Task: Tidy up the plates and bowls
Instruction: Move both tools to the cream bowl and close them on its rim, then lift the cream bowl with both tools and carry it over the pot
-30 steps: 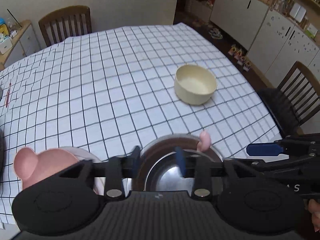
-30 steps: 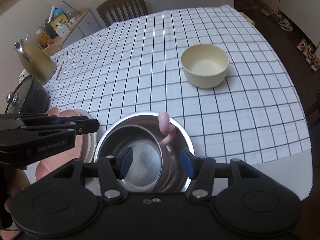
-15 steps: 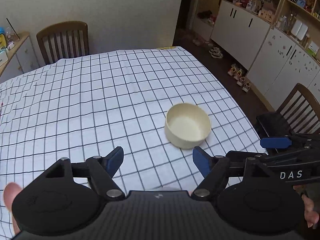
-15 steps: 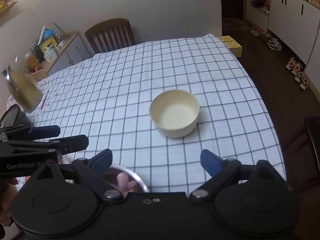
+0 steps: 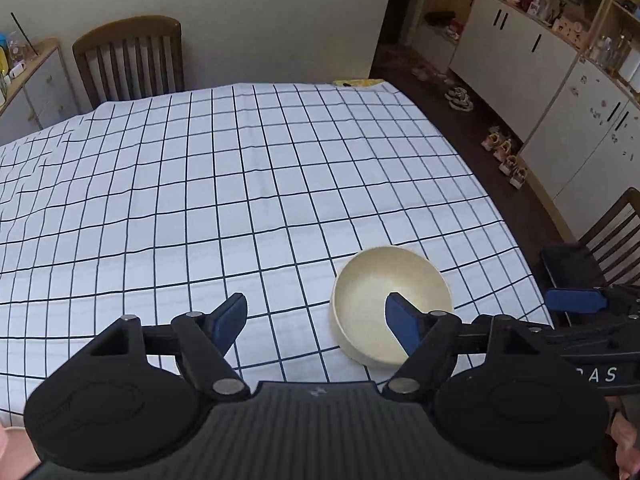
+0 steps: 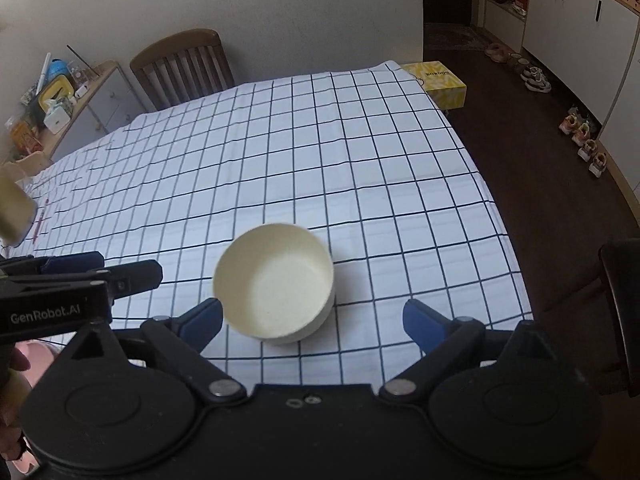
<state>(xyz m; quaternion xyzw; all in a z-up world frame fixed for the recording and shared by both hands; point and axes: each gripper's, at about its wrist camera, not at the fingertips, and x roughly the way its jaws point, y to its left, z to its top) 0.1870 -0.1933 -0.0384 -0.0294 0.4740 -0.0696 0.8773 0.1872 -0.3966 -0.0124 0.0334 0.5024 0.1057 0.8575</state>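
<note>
While both tools hang above the desk [image 5: 248,184], left hand-held gripper [image 5: 316,322] has its jaws wide apart, holding nothing. Cream bowl [image 6: 276,284] sits upright on the checked cloth near the front right edge, alone. Right hand-held gripper [image 6: 312,322] is also spread and empty, with the bowl between and just beyond its fingers. Bowl looks like light, stiff plastic or melamine, smooth and likely slippery. Straight wall, thin rim: best pinch over the near rim, one finger inside, one outside.

Ahead of us a wooden chair [image 6: 182,66] meets a pale wall [image 5: 260,12]. To our right, white cabinets [image 5: 516,60] line the dark floor [image 6: 540,160].
</note>
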